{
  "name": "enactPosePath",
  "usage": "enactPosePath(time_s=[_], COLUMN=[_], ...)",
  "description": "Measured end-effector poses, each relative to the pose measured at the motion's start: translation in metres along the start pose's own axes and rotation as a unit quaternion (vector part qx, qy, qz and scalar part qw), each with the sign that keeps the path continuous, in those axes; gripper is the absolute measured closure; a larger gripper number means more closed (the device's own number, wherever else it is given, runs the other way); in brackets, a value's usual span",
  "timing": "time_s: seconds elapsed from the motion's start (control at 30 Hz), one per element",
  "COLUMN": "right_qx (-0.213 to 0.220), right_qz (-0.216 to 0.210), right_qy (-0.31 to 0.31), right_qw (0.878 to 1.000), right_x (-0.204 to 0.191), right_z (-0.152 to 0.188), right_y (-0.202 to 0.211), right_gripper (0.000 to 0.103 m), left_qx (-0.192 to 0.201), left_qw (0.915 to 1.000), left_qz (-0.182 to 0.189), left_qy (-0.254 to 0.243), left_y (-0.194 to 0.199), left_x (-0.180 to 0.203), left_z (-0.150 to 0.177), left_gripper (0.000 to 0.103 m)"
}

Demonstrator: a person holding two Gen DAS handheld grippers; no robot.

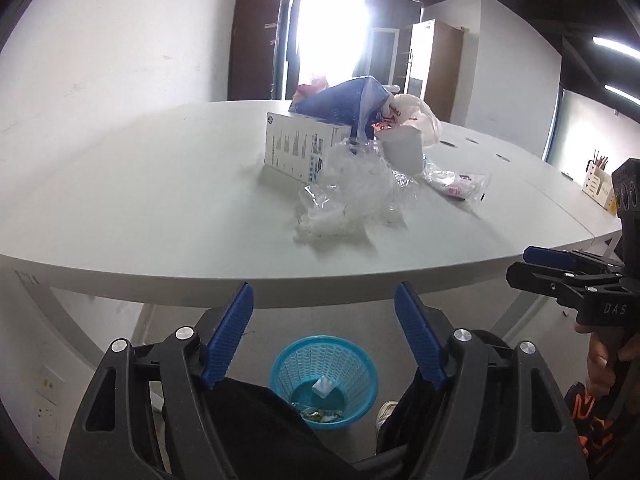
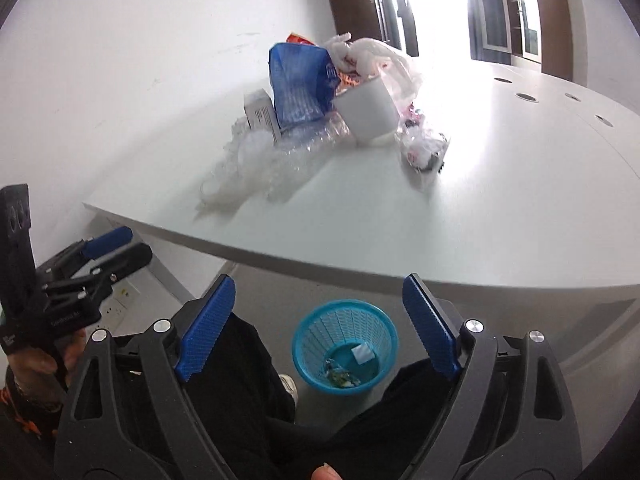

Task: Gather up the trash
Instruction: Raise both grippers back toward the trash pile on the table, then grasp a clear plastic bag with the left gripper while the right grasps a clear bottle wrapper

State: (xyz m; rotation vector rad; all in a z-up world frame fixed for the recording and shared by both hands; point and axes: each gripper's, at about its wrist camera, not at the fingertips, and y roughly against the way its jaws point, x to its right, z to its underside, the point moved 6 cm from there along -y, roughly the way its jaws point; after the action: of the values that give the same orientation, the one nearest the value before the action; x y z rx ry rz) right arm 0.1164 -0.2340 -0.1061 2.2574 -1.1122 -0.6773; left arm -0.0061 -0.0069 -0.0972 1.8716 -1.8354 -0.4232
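Note:
A trash pile lies on the white table [image 1: 140, 200]: crumpled clear plastic [image 1: 348, 200] [image 2: 256, 164], a white printed box [image 1: 296, 148] [image 2: 262, 114], a blue bag [image 1: 340, 104] [image 2: 298, 80], a white cup [image 1: 402, 148] [image 2: 368, 112], a white plastic bag [image 1: 420, 116] [image 2: 380, 56] and a small clear wrapper [image 1: 456, 184] [image 2: 424, 152]. A blue basket [image 1: 324, 380] [image 2: 344, 346] stands on the floor below the table's edge and holds a few scraps. My left gripper [image 1: 324, 296] is open and empty, short of the table edge. My right gripper [image 2: 320, 290] is open and empty too.
The table edge [image 2: 360, 268] curves in front of both grippers. The person's dark trousers [image 2: 240, 380] and a shoe [image 2: 289, 384] are beside the basket. A white organiser [image 1: 598, 184] stands at the table's far right. Round cable holes [image 2: 526, 97] dot the tabletop.

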Motion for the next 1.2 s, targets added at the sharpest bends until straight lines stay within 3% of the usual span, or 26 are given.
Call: enactPosePath(time_s=[0.2, 0.8, 0.87, 1.0, 1.2], right_qx=[0.019, -0.012, -0.020, -0.035, -0.054], right_qz=[-0.008, -0.025, -0.025, -0.027, -0.031], right_qy=[-0.001, -0.036, -0.038, -0.045, -0.056], right_qw=[1.000, 0.999, 0.999, 0.998, 0.996], right_x=[-0.007, 0.002, 0.003, 0.002, -0.002], right_z=[-0.037, -0.095, -0.098, -0.102, -0.102], right_y=[0.002, -0.057, -0.068, -0.086, -0.106], right_gripper=[0.020, 0.021, 0.021, 0.023, 0.032], left_qx=[0.018, -0.037, -0.043, -0.049, -0.040], left_qw=[0.9997, 0.9955, 0.9955, 0.9956, 0.9965], left_qz=[0.007, 0.052, 0.049, 0.050, 0.042], left_qy=[-0.015, -0.070, -0.069, -0.063, -0.061], left_y=[0.002, -0.063, -0.070, -0.075, -0.073], left_x=[-0.001, 0.012, 0.011, 0.006, 0.000], left_z=[-0.020, -0.046, -0.045, -0.045, -0.050], left_gripper=[0.030, 0.030, 0.033, 0.047, 0.059])
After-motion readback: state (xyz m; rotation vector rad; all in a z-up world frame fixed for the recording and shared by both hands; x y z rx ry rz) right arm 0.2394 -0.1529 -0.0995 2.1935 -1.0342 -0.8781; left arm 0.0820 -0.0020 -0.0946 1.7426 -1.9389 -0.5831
